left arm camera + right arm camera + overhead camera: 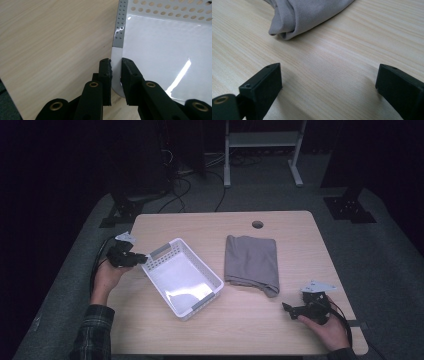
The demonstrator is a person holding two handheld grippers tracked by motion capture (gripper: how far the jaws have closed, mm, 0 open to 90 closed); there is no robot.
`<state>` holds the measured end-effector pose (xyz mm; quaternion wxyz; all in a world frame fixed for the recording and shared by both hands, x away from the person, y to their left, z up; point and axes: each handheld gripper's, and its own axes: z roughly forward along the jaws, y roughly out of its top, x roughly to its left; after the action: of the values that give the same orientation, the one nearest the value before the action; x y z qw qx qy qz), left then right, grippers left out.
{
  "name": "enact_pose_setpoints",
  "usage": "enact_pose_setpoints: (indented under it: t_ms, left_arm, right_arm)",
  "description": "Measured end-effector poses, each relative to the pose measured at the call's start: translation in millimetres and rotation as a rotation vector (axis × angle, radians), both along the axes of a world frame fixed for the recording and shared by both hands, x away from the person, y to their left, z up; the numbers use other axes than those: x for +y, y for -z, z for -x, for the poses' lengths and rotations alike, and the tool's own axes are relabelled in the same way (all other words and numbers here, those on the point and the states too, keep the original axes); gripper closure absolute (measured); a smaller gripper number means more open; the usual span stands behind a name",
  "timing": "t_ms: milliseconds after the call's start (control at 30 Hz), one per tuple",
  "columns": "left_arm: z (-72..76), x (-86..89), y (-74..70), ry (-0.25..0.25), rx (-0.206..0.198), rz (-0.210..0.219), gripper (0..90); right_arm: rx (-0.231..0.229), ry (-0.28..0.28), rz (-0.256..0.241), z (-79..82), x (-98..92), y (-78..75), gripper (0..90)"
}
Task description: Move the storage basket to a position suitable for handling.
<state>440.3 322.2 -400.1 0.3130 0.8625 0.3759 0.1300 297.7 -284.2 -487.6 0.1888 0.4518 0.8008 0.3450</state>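
Note:
A white perforated basket (172, 251) lies slantwise on the left half of the wooden table (260, 320). My left gripper (139, 258) is shut on the basket's rim (116, 62) at its left corner, beside a grey handle strip (120, 25). A folded grey cloth (251, 262) lies right of the basket, and its nearest corner (287, 27) shows in the right gripper view. My right gripper (288, 309) rests low over bare wood at the front right, a short way from that corner, open with nothing between its jaws (328, 82).
A round cable hole (257, 224) sits near the table's far edge. Beyond the table stand a white frame (262, 150), dark stands and loose cables on the grey floor. Bare wood lies in front of the basket and cloth.

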Motion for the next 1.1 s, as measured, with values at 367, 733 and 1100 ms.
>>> enact_pose_setpoints:
  t_ms: [367, 733, 1100]
  left_arm:
    - [13.1, 25.9, -0.4, -0.046, -0.012, -0.008, 78.3]
    - [21.0, 38.9, 5.9, -0.090, -0.055, 0.123, 60.5]
    - [64.7, 42.3, -9.8, -0.162, -0.122, 0.104, 35.1]
  right_arm:
    - [0.000, 0.000, 0.000, 0.0, 0.0, 0.0, 5.8]
    - [0.000, 0.000, 0.000, 0.0, 0.0, 0.0, 5.8]
    - [0.000, 0.000, 0.000, 0.0, 0.0, 0.0, 5.8]
